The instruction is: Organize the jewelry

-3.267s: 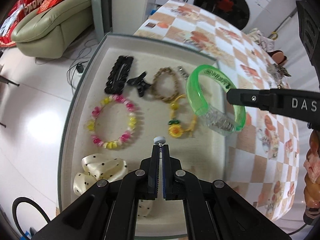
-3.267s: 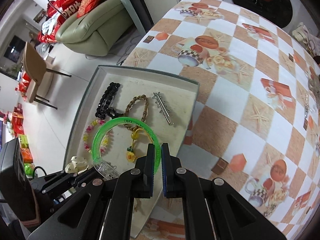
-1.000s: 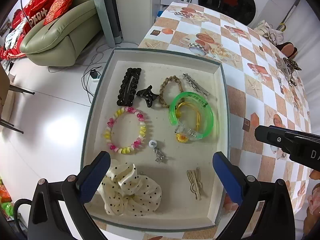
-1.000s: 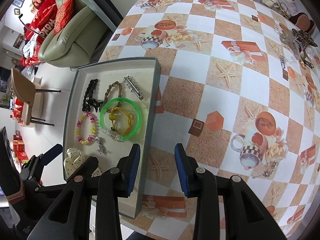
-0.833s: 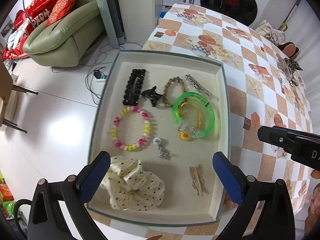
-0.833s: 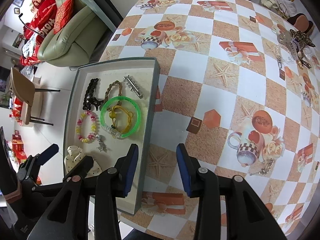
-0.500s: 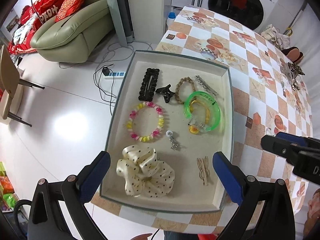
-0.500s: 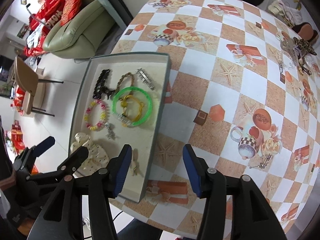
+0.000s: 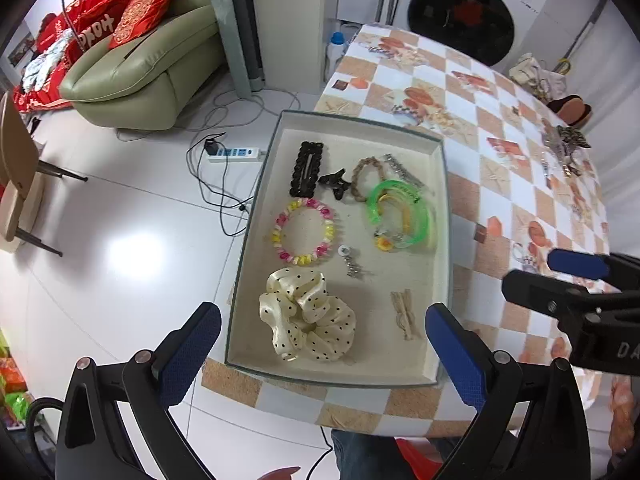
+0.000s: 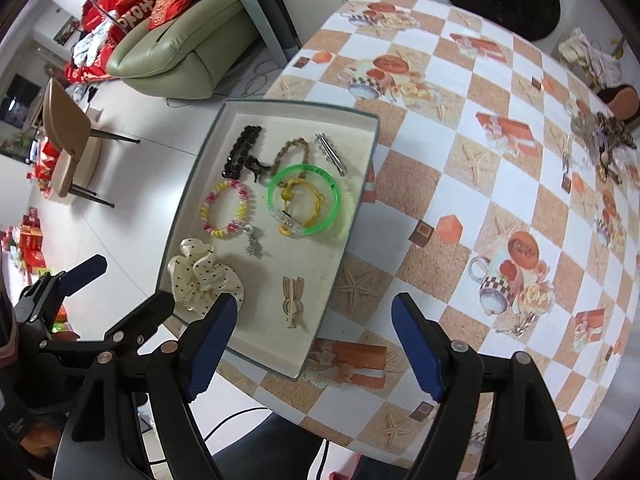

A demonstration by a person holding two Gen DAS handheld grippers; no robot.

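Observation:
A cream tray (image 9: 439,216) (image 10: 362,168) on the table's corner holds the jewelry. In it lie a green bangle (image 9: 424,216) (image 10: 334,204) over a yellow cord charm, a pink and yellow bead bracelet (image 9: 303,230) (image 10: 226,210), a black barrette (image 9: 306,168), a braided band (image 9: 366,178), a silver clip (image 9: 404,170), a small pendant (image 9: 352,262), a dotted cream scrunchie (image 9: 306,316) (image 10: 204,276) and a beige clip (image 9: 405,314) (image 10: 293,294). My left gripper (image 9: 322,324) hangs open high above the tray, holding nothing. My right gripper (image 10: 314,316) is over the tray's near right corner, its jaws opening and empty.
More jewelry lies in a heap at the table's far right (image 10: 604,140). The table wears a checked orange and white cloth (image 10: 480,184). On the floor are a green sofa (image 9: 136,68), a power strip (image 9: 234,154), a chair (image 10: 68,136) and a washing machine (image 9: 466,16). A person's legs show under the table edge.
Both grippers have risen away from the tray, which now looks smaller. The right gripper's jaws have spread much wider. The left gripper stays wide open. The jewelry has not moved.

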